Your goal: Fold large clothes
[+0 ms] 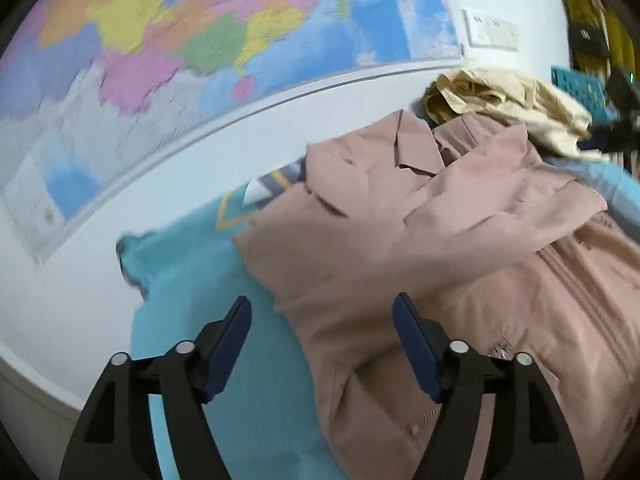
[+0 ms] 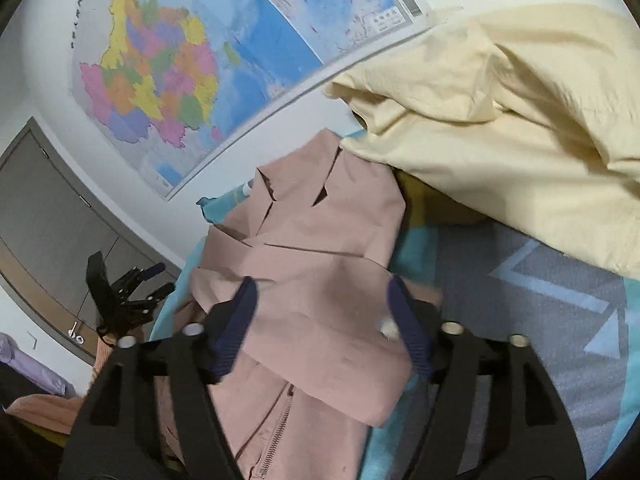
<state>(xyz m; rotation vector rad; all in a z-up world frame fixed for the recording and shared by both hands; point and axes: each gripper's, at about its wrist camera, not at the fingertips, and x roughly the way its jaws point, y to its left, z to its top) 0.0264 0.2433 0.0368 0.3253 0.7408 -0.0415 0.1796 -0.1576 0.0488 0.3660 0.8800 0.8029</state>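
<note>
The left gripper point(image 1: 322, 312) stands spread, nothing between its 2 blue pads point(image 1: 226, 346); it tilts down over the teal sheet point(image 1: 200, 280), with its right finger above the jacket's point(image 1: 400, 240) edge. The pads touch no cloth. Its lower arms run out of the bottom of the picture, and the hand that holds it is out of sight.

The right gripper point(image 2: 320, 292) is also spread, angled down over the folded pink jacket point(image 2: 320, 248). A flap of the jacket lies under the gap between its pads point(image 2: 236, 324); whether the pads graze the cloth is hard to tell, since the fingertips are blurred. A small white speck beside its right finger is too smeared to identify.

The jacket lies on the sheet, collar toward the wall, sleeves folded across the front, zipper point(image 2: 280, 420) running toward the camera. A cream garment point(image 2: 500, 120) is heaped just beyond it, overlapping the collar side. In the right wrist view the left gripper point(image 2: 154, 280) shows small at the left, jaws apart, with part of a ribbed sleeve point(image 2: 104, 356) below it. A map point(image 1: 180, 40) covers the wall behind; in the left view it is blurred.
</note>
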